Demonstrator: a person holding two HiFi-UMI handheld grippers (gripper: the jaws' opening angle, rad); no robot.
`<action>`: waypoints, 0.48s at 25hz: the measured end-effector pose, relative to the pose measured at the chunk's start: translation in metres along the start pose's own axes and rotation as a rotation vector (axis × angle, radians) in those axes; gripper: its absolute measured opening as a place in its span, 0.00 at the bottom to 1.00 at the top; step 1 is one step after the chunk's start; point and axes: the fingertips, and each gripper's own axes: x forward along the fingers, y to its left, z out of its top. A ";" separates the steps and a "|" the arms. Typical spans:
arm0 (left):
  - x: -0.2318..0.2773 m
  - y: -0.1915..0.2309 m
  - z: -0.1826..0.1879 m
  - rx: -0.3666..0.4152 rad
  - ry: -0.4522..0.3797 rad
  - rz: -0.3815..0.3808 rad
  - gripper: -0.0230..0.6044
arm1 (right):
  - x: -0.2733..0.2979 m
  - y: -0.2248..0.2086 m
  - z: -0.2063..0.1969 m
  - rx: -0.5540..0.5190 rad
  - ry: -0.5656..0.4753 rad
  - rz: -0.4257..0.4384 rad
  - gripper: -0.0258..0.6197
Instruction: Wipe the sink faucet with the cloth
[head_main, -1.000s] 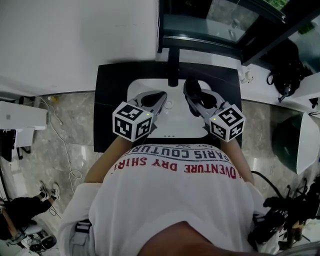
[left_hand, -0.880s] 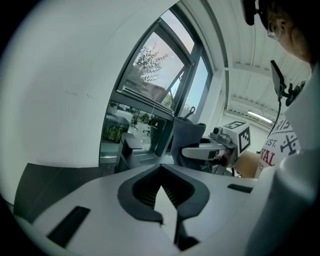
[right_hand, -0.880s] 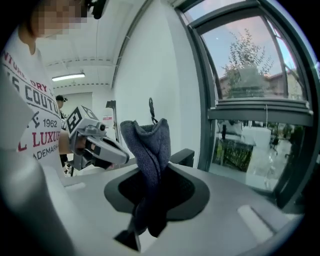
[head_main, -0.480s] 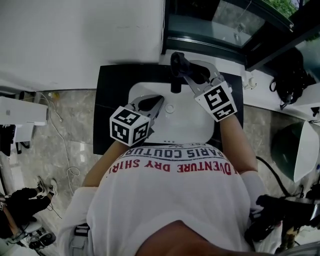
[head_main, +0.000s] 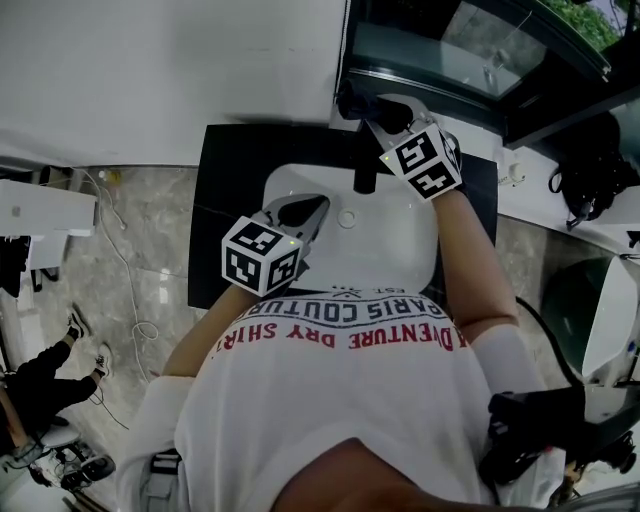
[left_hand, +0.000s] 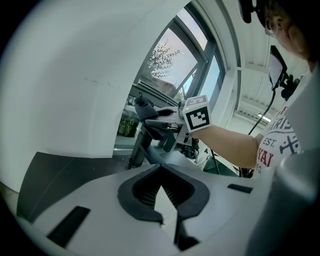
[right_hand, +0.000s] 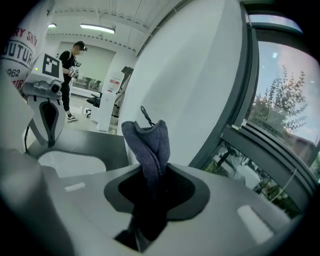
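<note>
The black faucet stands at the back of the white sink, its spout reaching over the basin. My right gripper is at the faucet's rear top, shut on a dark blue-grey cloth. The cloth sticks up out of the right gripper. In the left gripper view the cloth lies against the top of the faucet. My left gripper hovers over the basin's left side, shut, with nothing in it.
A black countertop surrounds the sink, with a white wall to the left and a window frame behind the faucet. Marble floor lies beside the counter. A person stands far off in the right gripper view.
My right gripper has carried the cloth from over the basin up and back to the faucet's top. The left gripper has barely moved.
</note>
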 end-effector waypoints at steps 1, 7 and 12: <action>0.000 0.002 -0.001 -0.003 0.002 0.002 0.04 | 0.002 0.000 0.000 0.014 -0.002 0.005 0.16; 0.000 0.005 -0.007 -0.015 0.007 0.005 0.04 | 0.007 0.003 -0.001 0.088 -0.001 0.042 0.16; 0.001 0.000 -0.009 -0.014 0.005 0.001 0.04 | 0.002 0.011 -0.001 0.094 0.000 0.052 0.16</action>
